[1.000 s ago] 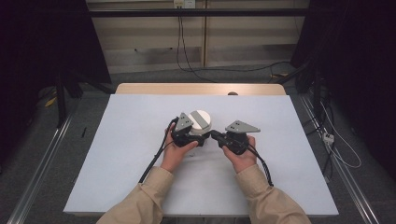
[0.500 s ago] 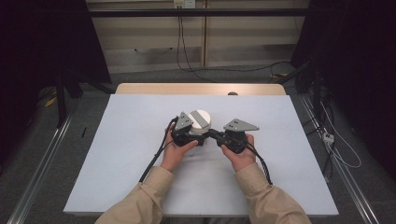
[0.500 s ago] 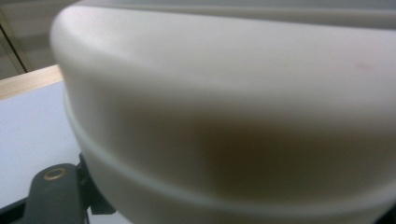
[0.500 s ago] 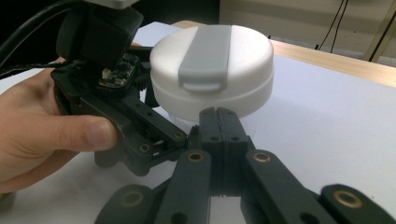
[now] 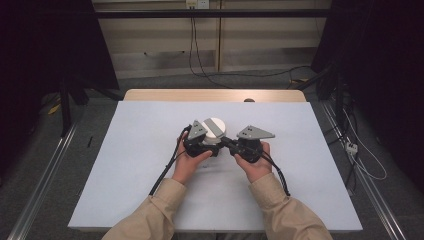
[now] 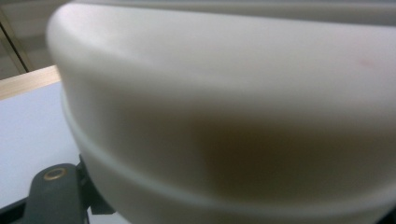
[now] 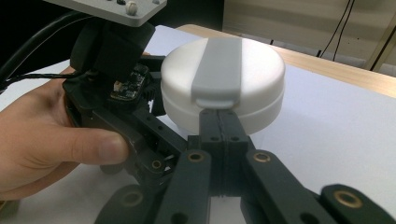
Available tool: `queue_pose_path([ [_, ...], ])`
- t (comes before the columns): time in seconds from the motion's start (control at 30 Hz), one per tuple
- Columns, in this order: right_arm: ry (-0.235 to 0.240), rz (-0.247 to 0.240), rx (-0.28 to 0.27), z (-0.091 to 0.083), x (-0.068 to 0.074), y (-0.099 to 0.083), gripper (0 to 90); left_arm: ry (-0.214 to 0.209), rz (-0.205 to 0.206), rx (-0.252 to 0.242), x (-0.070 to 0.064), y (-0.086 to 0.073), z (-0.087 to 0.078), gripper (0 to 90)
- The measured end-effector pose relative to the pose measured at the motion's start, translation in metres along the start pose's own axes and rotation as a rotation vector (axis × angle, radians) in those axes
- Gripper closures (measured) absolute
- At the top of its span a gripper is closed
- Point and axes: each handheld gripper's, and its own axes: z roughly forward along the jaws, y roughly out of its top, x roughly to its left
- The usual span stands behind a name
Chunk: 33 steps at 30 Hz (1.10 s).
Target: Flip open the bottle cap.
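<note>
From the high view, a round white container (image 5: 214,131) is seen standing near the middle of the bench (image 5: 150,125), between the left gripper (image 5: 205,145) and the right gripper (image 5: 231,145); both are held low and converge on its near side; a grey strap across its lid (image 5: 216,126) is seen running from the near edge toward the far right, so the lid's long feature is judged to lie diagonally on the bench, while the body itself is round and upright, with no long axis of its own; the state of either pair of jaws cannot be told from here.

In the left gripper view, the container's white wall (image 6: 224,116) is pressed close to the lens, with a seam between lid and base curving across it; a single black jaw is glimpsed at the lower left against the wall; whether the jaws are clamped on the body cannot be told.

In the right gripper view, the right gripper (image 7: 219,122) is seen with its jaws pressed together, their tips set just under the grey tab (image 7: 215,99) at the strap's near end; the tab points straight at this gripper; the left gripper (image 7: 154,105) and its hand (image 7: 46,140) are seen bracing the container from the side.

The step in hand is judged to be the opening of the latch; an upward prying of the tab is called for next, with the body kept steady.
</note>
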Motion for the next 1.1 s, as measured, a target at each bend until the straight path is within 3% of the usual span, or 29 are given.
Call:
queue_pose_path([
  [0.63, 0.012, 0.015, -0.042, -0.001, 0.000, 0.013, 90.0, 0.001, -0.001, 0.006, 0.000, 0.000, 0.001, 18.5],
  [1.1, 0.009, -0.032, -0.044, 0.007, 0.003, 0.031, 90.0, 0.004, 0.003, 0.010, 0.000, 0.000, 0.001, 18.5],
])
